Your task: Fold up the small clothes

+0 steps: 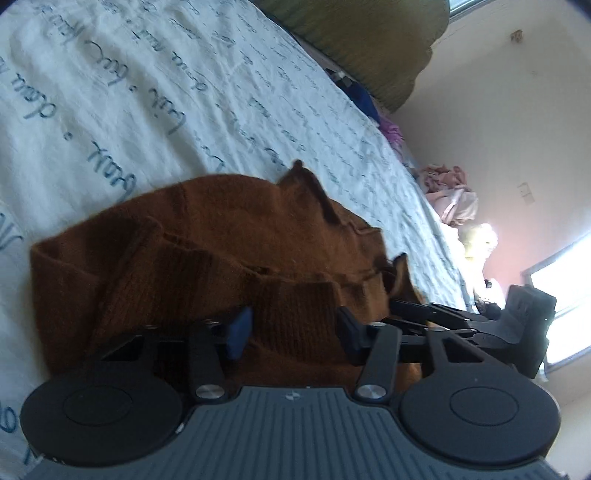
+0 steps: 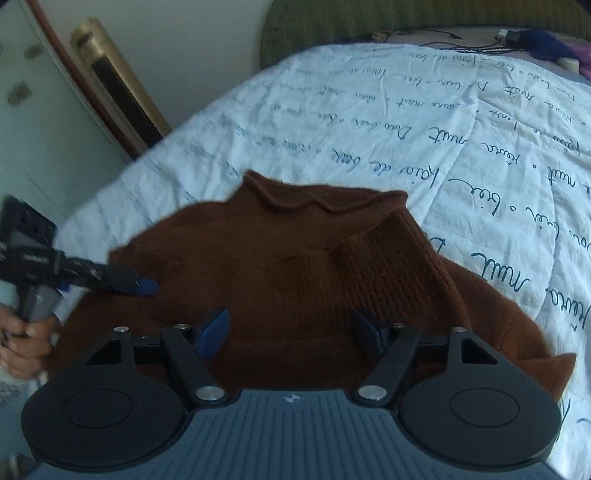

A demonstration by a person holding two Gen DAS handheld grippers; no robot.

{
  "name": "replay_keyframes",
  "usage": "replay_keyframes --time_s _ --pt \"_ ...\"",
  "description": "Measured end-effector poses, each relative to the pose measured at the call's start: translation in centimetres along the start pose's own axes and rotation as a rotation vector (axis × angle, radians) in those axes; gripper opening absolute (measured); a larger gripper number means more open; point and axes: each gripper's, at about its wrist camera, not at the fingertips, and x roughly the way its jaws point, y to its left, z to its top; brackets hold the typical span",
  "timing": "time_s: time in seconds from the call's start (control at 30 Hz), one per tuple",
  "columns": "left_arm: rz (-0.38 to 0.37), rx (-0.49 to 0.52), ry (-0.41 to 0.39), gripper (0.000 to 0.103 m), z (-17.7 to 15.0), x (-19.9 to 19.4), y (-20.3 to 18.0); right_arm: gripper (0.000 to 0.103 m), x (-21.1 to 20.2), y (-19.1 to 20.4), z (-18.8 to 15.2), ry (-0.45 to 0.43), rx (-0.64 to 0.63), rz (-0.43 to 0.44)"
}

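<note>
A small brown knit sweater (image 1: 192,251) lies crumpled on a white bedsheet (image 1: 147,92) printed with blue script. My left gripper (image 1: 293,332) is open, its fingers straddling a ribbed fold of the sweater. My right gripper (image 2: 291,328) is also open, low over the sweater (image 2: 295,258), with the ribbed cuff just ahead to the right. In the right wrist view the left gripper (image 2: 146,286) reaches in from the left onto the sweater's edge, held by a hand (image 2: 22,339). In the left wrist view the right gripper's body (image 1: 480,325) shows at the right.
A green cushion or headboard (image 1: 369,40) stands at the bed's far end, also in the right wrist view (image 2: 369,18). Pink and purple clothes (image 1: 450,192) are piled beyond the bed. A gold-framed object (image 2: 118,88) leans on the wall left of the bed.
</note>
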Motion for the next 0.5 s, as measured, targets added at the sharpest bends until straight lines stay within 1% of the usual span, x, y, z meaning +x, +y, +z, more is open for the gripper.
replay_keyframes --time_s 0.03,0.07,0.1,0.13,0.17,0.2,0.23,0.27,0.3,0.33,0.37,0.4,0.47,0.5 --pt "0.034 -0.011 -0.009 0.020 0.2 0.1 0.6 0.060 0.8 0.0 0.0 0.006 -0.032 -0.107" --pt "0.066 -0.025 -0.022 0.011 0.2 0.2 1.4 0.056 0.6 -0.7 0.1 -0.021 -0.028 -0.133" --pt "0.043 -0.049 -0.038 0.012 0.3 0.0 2.4 0.038 0.2 -2.1 0.3 -0.033 0.044 -0.111" --pt "0.027 -0.059 -0.042 0.012 0.6 -0.2 3.0 0.014 -0.3 -2.9 0.2 -0.042 0.074 -0.141" --pt "0.036 -0.059 -0.052 0.012 0.7 -0.5 2.9 0.011 -0.7 -3.2 -0.1 -0.051 0.063 -0.193" --pt "0.068 -0.040 -0.069 0.011 0.7 -0.7 2.6 0.012 -1.2 -3.6 -0.4 -0.063 0.068 -0.211" --pt "0.099 -0.012 -0.088 0.011 0.7 -1.0 2.1 0.012 -1.6 -4.4 -0.9 -0.069 0.099 -0.159" --pt "0.133 0.011 -0.111 0.010 0.6 -1.4 1.3 0.012 -2.0 -4.7 -1.1 -0.067 0.123 -0.142" --pt "0.136 0.022 -0.123 0.012 0.4 -1.9 0.8 0.015 -2.7 -4.7 -1.2 -0.082 0.129 -0.154" --pt "0.110 0.030 -0.135 0.018 0.3 -2.5 0.3 0.016 -3.7 -4.6 -1.1 -0.117 0.118 -0.165" --pt "0.081 0.035 -0.159 0.046 0.0 -3.4 -0.3 0.016 -4.7 -4.7 -0.9 -0.164 0.104 -0.158" --pt "0.063 0.038 -0.185 0.066 -0.2 -4.1 -0.6 0.018 -5.3 -5.0 -0.7 -0.199 0.098 -0.165" --pt "0.043 0.045 -0.220 0.073 -0.5 -5.5 -1.2 0.024 -5.5 -5.3 0.0 -0.208 0.035 -0.183" --pt "0.025 0.048 -0.222 0.072 -0.4 -5.8 -1.3 0.029 -5.2 -5.2 0.3 -0.206 0.004 -0.196"
